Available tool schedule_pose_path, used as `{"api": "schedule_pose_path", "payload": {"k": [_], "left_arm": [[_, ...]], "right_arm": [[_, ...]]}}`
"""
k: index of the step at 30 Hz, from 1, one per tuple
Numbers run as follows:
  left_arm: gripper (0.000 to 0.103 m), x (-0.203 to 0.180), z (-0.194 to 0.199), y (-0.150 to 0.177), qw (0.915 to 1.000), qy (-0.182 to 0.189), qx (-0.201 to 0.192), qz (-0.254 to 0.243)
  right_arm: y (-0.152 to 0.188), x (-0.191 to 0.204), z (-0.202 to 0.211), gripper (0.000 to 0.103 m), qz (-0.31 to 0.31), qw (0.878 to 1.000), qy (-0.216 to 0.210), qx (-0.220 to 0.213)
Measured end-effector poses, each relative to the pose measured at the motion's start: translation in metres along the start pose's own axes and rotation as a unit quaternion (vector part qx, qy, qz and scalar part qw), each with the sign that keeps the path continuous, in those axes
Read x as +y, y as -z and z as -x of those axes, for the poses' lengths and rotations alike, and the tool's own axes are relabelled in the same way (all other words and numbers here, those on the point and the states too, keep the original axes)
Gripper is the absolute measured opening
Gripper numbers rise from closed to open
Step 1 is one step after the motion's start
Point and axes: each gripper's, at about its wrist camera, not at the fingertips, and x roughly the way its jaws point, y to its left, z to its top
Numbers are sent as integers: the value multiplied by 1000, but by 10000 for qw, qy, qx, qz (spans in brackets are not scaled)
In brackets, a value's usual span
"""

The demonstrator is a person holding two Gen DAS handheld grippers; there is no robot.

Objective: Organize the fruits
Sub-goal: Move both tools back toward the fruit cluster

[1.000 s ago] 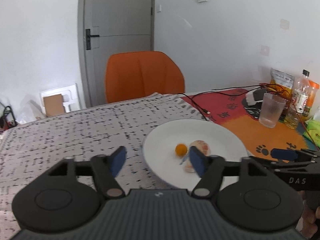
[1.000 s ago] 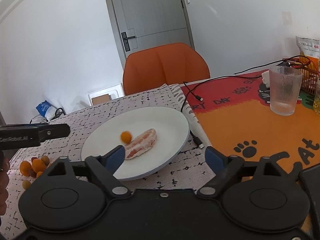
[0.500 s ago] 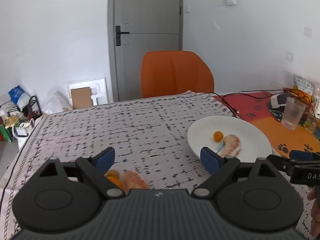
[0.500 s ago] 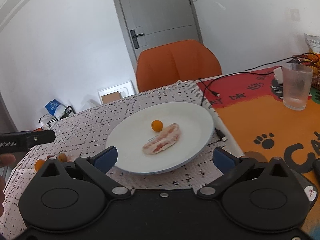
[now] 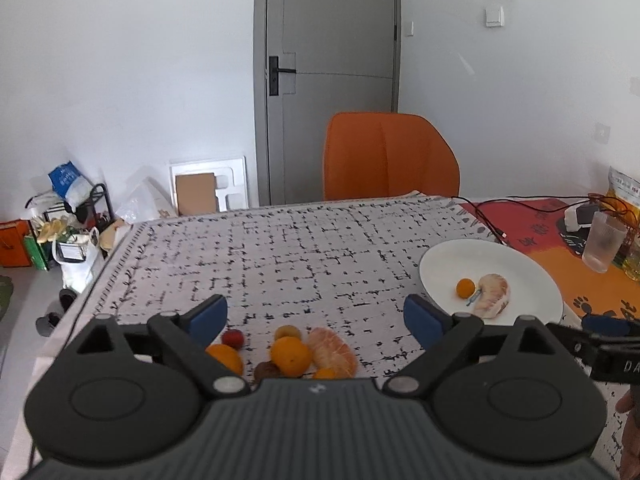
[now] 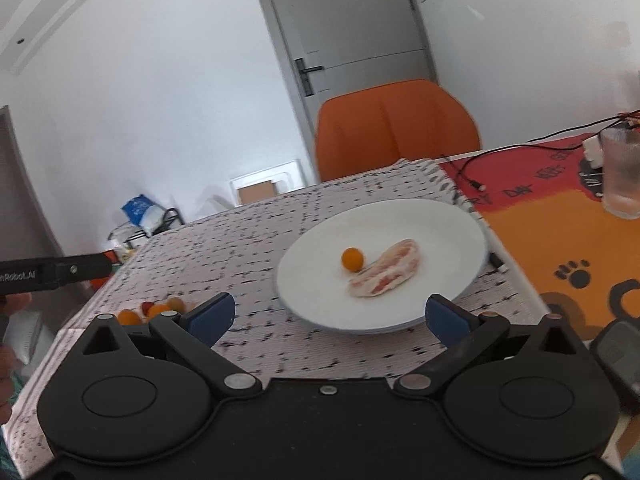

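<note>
The left gripper (image 5: pixel 316 314) has swung away from the round white plate (image 5: pixel 520 264) and now hovers, fingers spread and empty, over the loose pile of small orange and red fruits (image 5: pixel 290 354) on the surface. The right gripper (image 6: pixel 328 316) waits, fingers released too, so another pick looks next

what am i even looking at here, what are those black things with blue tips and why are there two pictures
Those black things are handheld grippers, one in each of a person's hands, each with a camera looking along its two blue-tipped fingers. One picture comes from the left gripper, the other from the right gripper. Both are open and hold nothing. On the patterned tablecloth stands a white plate with a small orange fruit and a peeled citrus piece on it. A loose pile of fruit lies on the cloth just in front of the left gripper. A glass stands on the orange mat.
</note>
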Motion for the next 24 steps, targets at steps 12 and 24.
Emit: {"api": "schedule_pose_path", "payload": {"k": [12,24], "left_arm": [[100,48,6,3,9987,-169,37,482],[100,96,4,32,9961,-362,221,780]], "right_arm": [[2,41,-11,103,427,9989,-99,186],[10,63,-26,103,586,9976,-129,340]]}}
